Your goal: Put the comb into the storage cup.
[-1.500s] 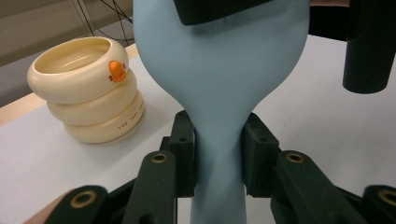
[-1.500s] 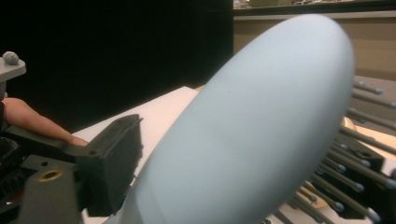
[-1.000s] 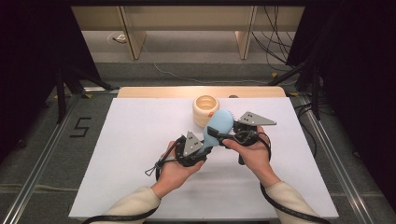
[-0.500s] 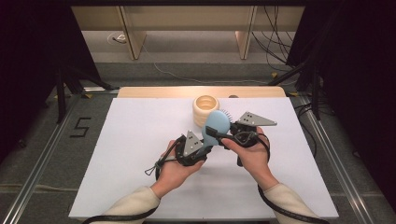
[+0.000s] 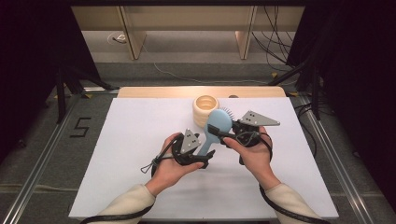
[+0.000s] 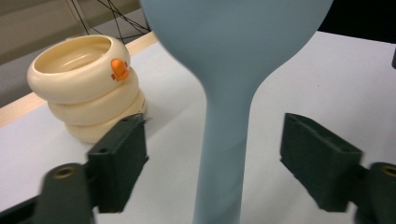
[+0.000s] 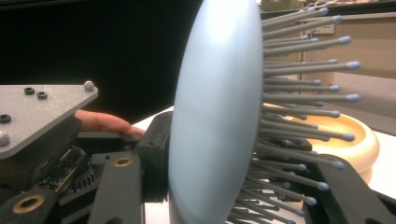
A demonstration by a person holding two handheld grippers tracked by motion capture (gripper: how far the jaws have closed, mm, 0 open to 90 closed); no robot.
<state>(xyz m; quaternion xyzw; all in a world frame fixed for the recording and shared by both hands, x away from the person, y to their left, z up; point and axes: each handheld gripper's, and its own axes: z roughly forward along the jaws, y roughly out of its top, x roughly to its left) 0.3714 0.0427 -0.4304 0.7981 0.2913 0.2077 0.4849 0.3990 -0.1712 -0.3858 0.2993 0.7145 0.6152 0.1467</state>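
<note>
Handover of the blue hairbrush (image 5: 215, 128) above the table (image 5: 130, 140): right hand-held gripper (image 5: 229, 136) clenched on its head; left hand-held gripper (image 6: 212, 158), jaws just opening, stands released around the handle. Withdraw left straight back, clear of the handle.

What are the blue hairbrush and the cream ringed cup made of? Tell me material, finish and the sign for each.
Hairbrush: probably moulded plastic, matt pale blue; smooth seamless back, soft sheen, stiff ball-tipped bristles.
Ringed cup: likely plastic or soft rubber, satin cream; rounded stacked rings, gentle highlights, an orange mark near the rim. Which of the two cannot be told by look.
</note>
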